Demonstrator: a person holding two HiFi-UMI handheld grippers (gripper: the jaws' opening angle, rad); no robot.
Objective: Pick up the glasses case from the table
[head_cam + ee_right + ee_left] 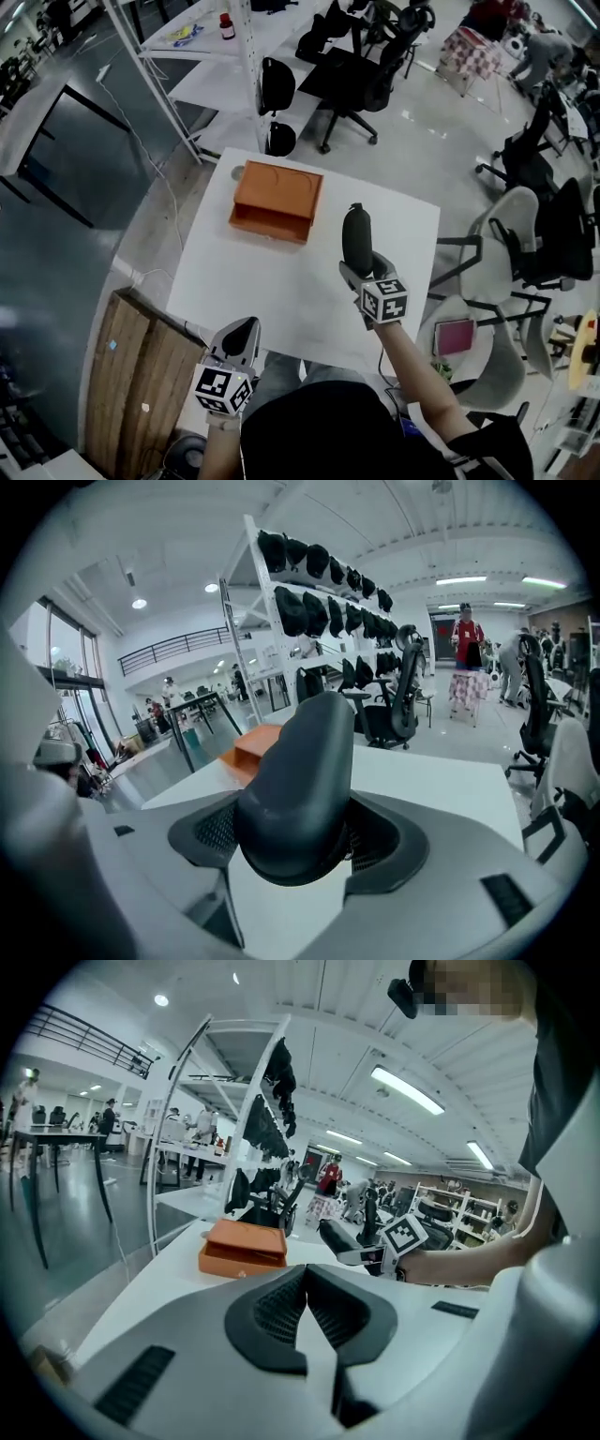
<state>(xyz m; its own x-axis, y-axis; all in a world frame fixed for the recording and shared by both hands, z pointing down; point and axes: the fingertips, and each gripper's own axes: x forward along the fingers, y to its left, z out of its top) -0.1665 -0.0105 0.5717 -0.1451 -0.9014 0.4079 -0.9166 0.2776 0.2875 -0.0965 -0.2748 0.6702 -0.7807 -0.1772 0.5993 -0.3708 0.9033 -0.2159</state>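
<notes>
The glasses case [355, 236], dark and oval, is clamped upright between the jaws of my right gripper [364, 266] and held up off the white table [281, 300]. In the right gripper view the case [300, 780] fills the gap and both pads press its sides. The left gripper view shows the same case [342, 1239] in the air past the table. My left gripper [239, 330] hovers at the table's near edge with its jaws together and nothing between them [305, 1274].
An orange box [277, 199] with its lid slightly ajar lies at the table's far left. A wooden board [131, 375] leans on the left. Office chairs [525, 234] stand to the right, and a white shelf rack [225, 56] and black chairs stand beyond the table.
</notes>
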